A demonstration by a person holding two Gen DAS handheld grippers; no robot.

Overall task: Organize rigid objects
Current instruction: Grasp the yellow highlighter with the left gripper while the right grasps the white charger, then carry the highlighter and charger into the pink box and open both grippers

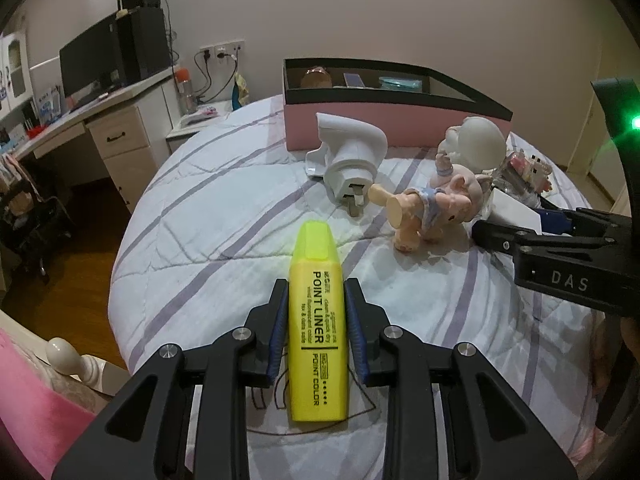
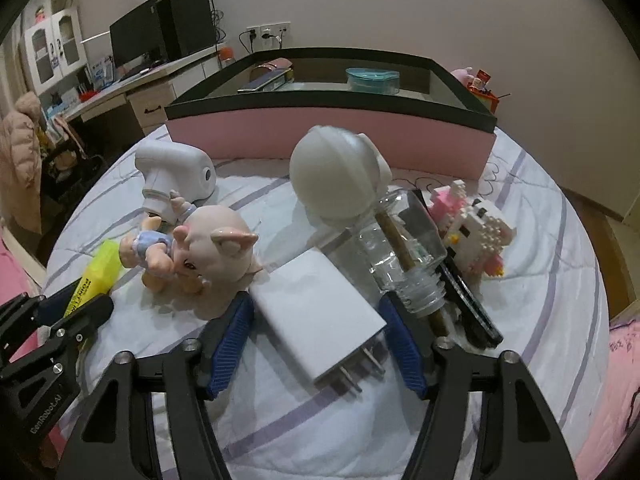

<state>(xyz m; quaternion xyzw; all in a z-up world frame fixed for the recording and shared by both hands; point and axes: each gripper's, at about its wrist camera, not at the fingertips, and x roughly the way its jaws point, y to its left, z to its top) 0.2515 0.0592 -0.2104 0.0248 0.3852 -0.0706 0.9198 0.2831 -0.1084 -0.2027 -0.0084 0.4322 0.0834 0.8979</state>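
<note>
Yellow plastic is sitting clamped between the pads of the left tongs point(image 1: 316, 300): a highlighter point(image 1: 317, 320), gripped along its sides with its cap pointing away from them, over the quilted bed point(image 1: 208, 240). The right tongs point(image 2: 316, 320) are straddling a white charger point(image 2: 316, 312) lying on the bed, prongs toward the camera; the left pad is looking close against it, while a gap is showing at the right pad, so I am reading them as not yet gripping.

Beyond both tongs, the pink box point(image 2: 320, 136) with a dark rim is already holding a few things: a teal container point(image 2: 372, 80), a flat dark item and something brownish. That much seems sorted.

Plenty is still waiting on the bed between the tongs and the box: a pig figurine point(image 2: 200, 248), a white plug-in device point(image 1: 348, 152), a round white object point(image 2: 332, 172), a glass bottle point(image 2: 404, 248), a block-built toy point(image 2: 476, 232) and a black item beside the bottle. By my judgement the task is somewhere around its early middle.
</note>
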